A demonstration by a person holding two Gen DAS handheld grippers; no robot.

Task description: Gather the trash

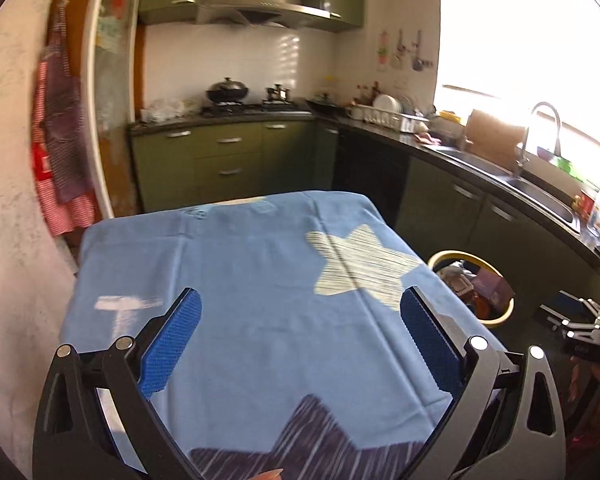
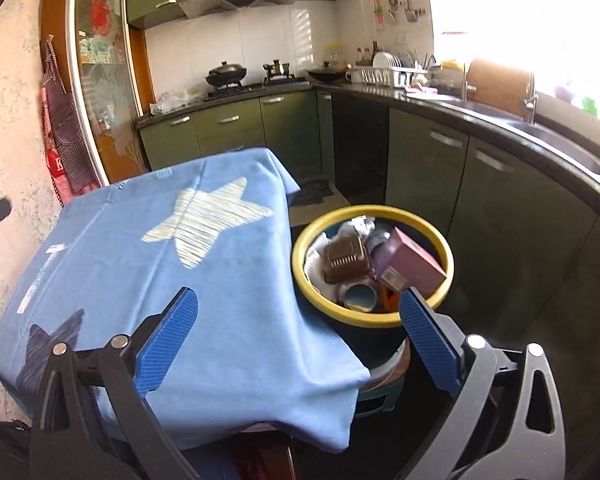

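A yellow-rimmed trash bin (image 2: 300, 254) stands on the floor right of the table and holds a brown tray (image 2: 346, 262), a maroon box (image 2: 410, 266), a tape roll (image 2: 358, 296) and white paper. The bin also shows in the left wrist view (image 1: 500, 320). My right gripper (image 2: 298, 304) is open and empty, above the table's right edge and the bin. My left gripper (image 1: 300, 308) is open and empty above the table, which is covered by a blue cloth (image 1: 240, 264) with star prints. No trash shows on the cloth.
Green kitchen cabinets (image 2: 228, 128) with a dark counter run along the back and right. A stove with a wok (image 2: 226, 74), a dish rack (image 2: 384, 74) and a sink (image 2: 560, 144) sit on the counter. An apron (image 1: 56, 140) hangs on the left wall.
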